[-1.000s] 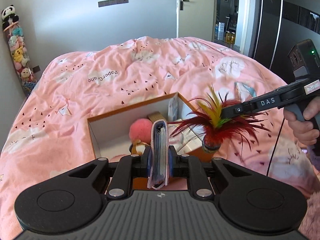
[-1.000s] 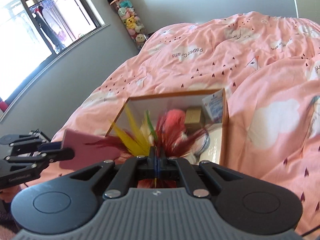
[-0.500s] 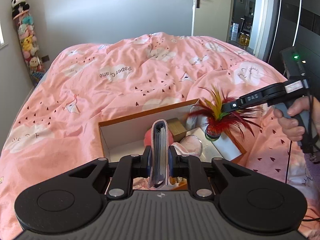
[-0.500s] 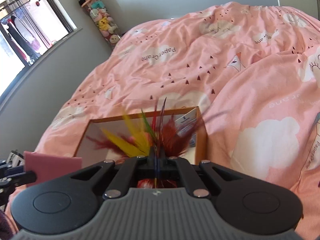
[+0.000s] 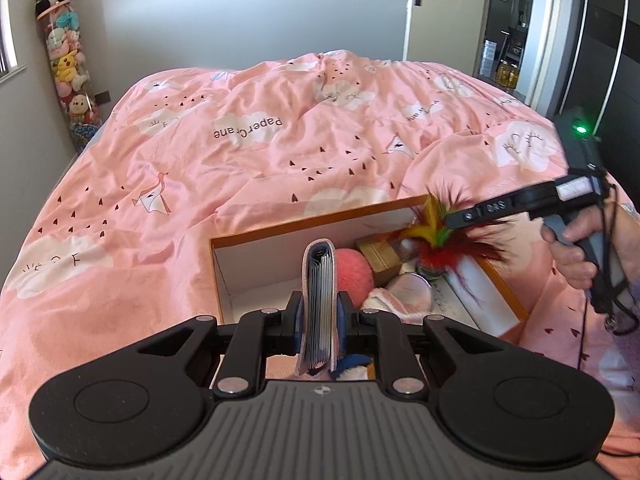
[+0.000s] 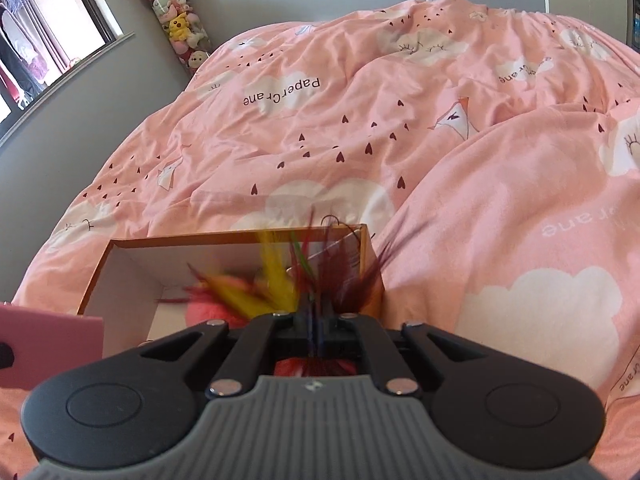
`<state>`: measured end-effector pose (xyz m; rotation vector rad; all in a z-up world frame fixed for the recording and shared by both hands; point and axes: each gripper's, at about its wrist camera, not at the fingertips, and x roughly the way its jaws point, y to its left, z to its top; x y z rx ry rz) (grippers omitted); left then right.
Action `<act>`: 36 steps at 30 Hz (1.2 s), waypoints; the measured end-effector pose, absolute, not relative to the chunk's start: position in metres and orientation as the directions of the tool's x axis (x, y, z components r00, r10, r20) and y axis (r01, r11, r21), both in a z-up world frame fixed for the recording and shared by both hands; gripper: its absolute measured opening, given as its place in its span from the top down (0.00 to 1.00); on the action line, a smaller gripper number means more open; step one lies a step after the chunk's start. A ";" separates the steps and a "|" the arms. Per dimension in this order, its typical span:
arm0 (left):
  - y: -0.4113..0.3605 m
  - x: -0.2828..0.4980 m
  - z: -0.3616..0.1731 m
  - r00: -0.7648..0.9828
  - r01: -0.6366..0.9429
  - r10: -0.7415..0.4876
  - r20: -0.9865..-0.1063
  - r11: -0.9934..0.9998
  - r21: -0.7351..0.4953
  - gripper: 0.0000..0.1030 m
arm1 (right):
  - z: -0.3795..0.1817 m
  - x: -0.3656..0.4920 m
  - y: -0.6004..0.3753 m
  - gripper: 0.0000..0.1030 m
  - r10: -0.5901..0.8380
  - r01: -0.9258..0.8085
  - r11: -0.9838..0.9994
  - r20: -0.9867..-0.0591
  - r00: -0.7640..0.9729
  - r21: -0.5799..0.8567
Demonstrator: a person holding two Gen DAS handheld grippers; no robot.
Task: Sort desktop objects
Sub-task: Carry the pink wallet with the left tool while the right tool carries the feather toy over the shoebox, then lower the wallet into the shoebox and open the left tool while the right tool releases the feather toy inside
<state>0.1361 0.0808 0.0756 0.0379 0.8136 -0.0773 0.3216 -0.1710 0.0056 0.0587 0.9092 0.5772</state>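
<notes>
Your left gripper [image 5: 319, 316] is clamped on a pink card holder [image 5: 319, 304], held upright on edge, card pages showing between the covers. It hangs over the near side of the box [image 5: 304, 228]. In the right view the holder shows only as a pink slab at the left edge [image 6: 50, 346].

Your right gripper [image 6: 316, 316] has the shuttlecock [image 5: 440, 240] by its feathers, over the right half of the box. Its jaws are opening right now, gap narrow, feather quills still between the fingers; can't tell if the pads still press. Feathers [image 6: 276, 284] are motion-blurred in the right view: yellow, red, green, dark red. In the left view the round base points down, close above the stuff in the box; contact unclear.

The box is open, orange rim, white inside, sitting on the pink duvet [image 5: 280, 152]. Inside: pink pom-pom [image 5: 354, 276] in the middle, a tan block [image 5: 380, 254] behind it, a round mirror [image 5: 410, 286] with some pink fabric beside it, a white card-like item against the right wall.

Your right hand [image 5: 576, 256] grips the handle at the right edge of the left view.

A tube of plush toys [image 5: 66, 60] stands in the far left corner.
</notes>
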 end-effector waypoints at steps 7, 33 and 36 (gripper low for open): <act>0.093 0.172 0.052 0.649 0.061 -0.027 -0.760 0.998 0.017 0.82 | 0.038 0.296 -0.174 0.71 0.531 -0.509 0.825 -0.647 0.547 0.246; 0.127 0.257 -0.019 0.530 -0.051 -0.085 -0.844 0.990 -0.132 0.79 | 0.009 0.273 -0.116 0.70 0.606 -0.652 0.716 -0.687 0.401 0.251; 0.123 0.258 -0.017 0.525 -0.039 -0.023 -0.851 0.998 -0.051 0.75 | 0.007 0.274 -0.112 0.70 0.599 -0.653 0.716 -0.697 0.394 0.246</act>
